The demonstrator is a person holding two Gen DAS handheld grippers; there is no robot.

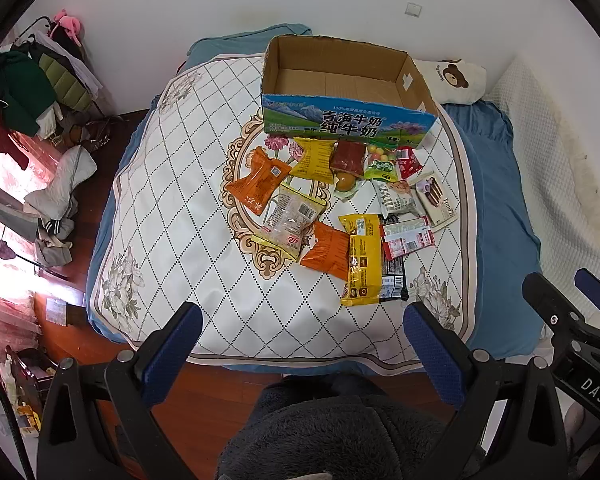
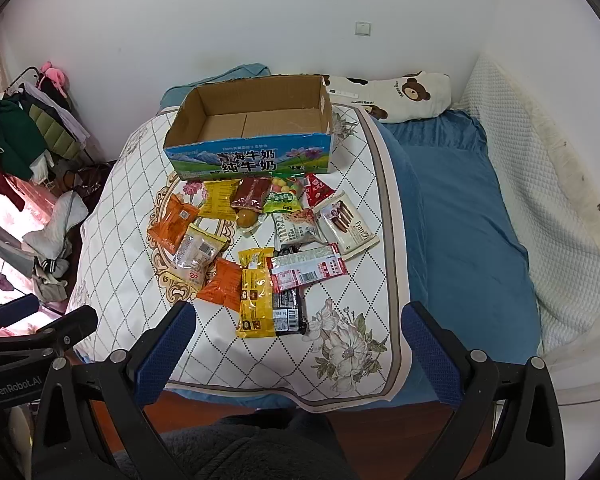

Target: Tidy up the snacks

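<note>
An empty cardboard milk box (image 1: 340,92) (image 2: 256,128) with a blue printed front stands at the far side of a white quilted mat (image 1: 172,208) (image 2: 116,216) on the bed. Several snack packets lie in front of it: an orange packet (image 1: 258,184) (image 2: 172,224), a long yellow packet (image 1: 362,260) (image 2: 256,292), a red-and-white packet (image 1: 408,238) (image 2: 308,270) and a white biscuit-stick packet (image 1: 436,200) (image 2: 346,224). My left gripper (image 1: 302,320) hangs open above the mat's near edge, holding nothing. My right gripper (image 2: 298,320) is open too, just short of the yellow packet.
A blue bedsheet (image 2: 460,208) spreads to the right, with a bear-print pillow (image 2: 404,94) by the wall. Piled clothes (image 1: 32,92) and a rack stand on the left over a wooden floor (image 1: 204,400). A person's dark fleece garment (image 1: 332,436) fills the bottom.
</note>
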